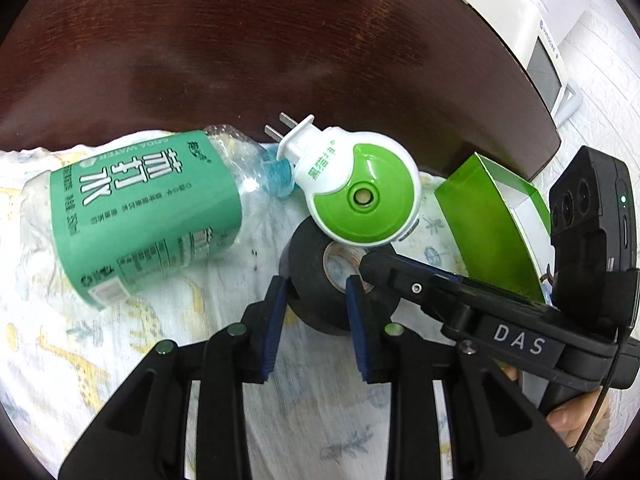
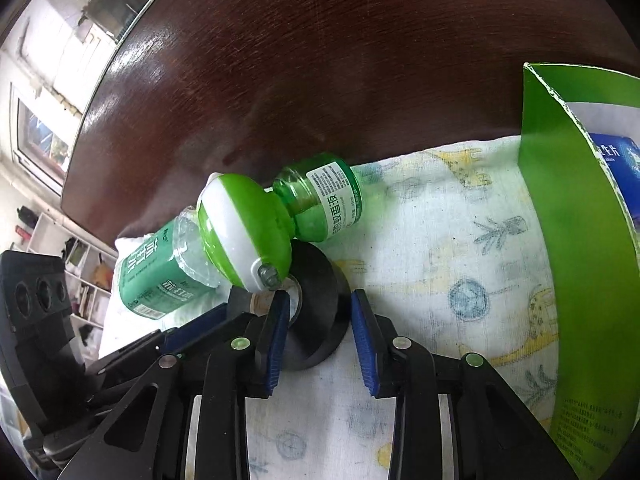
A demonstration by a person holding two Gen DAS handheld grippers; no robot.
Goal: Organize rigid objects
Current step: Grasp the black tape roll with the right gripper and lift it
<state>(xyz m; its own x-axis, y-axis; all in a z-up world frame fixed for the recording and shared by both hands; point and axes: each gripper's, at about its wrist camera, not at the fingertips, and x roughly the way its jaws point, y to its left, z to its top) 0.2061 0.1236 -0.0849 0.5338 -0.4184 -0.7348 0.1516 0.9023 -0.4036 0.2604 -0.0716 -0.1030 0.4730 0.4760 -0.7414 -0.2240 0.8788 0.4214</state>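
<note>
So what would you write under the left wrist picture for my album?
Both grippers' fingers straddle a black tape roll lying on a printed cloth, beside a green plug-in repeller and soda water bottle.

Both cameras sit just behind their own fingers, tilted steeply down and very close to the cloth [image 1: 140, 360]. They look from opposite sides at the same black tape roll [image 1: 316, 276], plug-in vaporizer [image 1: 360, 196] and bottle [image 1: 152, 208], each catching the other gripper at its edge.

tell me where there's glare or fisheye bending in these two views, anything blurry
Left wrist view: the dark wooden table bows into an arc, soft sheen only; the soda water bottle and plug-in repellent heater are sharp. Right wrist view: strong window glare streaks the table's left edge, the green box curves heavily, and the room beyond looks washed out.
</note>
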